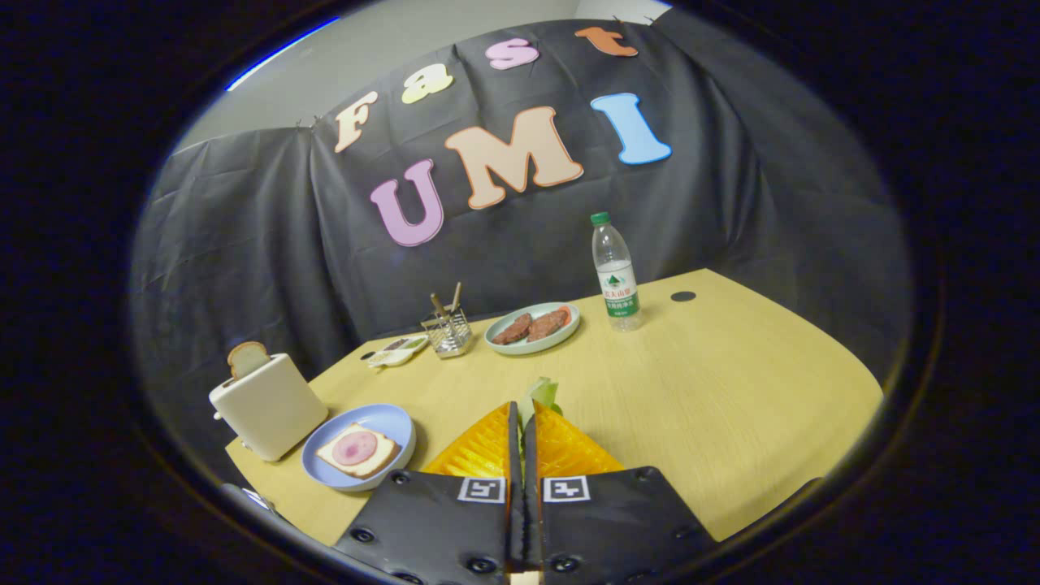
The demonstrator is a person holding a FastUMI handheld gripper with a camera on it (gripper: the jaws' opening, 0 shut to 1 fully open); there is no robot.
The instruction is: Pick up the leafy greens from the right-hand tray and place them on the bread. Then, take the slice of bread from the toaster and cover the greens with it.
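Observation:
My gripper (pixel 524 410) is shut on the leafy greens (pixel 543 394), whose pale green edge pokes out past the fingertips, lifted above the wooden table (pixel 715 382). To the left of the fingers lies a blue plate (pixel 394 422) carrying a slice of bread (pixel 357 449) topped with a pink round of ham. Left of that plate stands a white toaster (pixel 268 405) with a slice of bread (pixel 247 357) sticking up from its slot. Beyond the fingers, a pale green tray (pixel 569 325) holds two brown patties.
A clear water bottle (pixel 615 276) with a green cap stands right of the tray. A wire holder (pixel 448 329) with sticks and a small dish (pixel 396 351) sit by the back wall. A dark hole (pixel 683 296) marks the table's far right.

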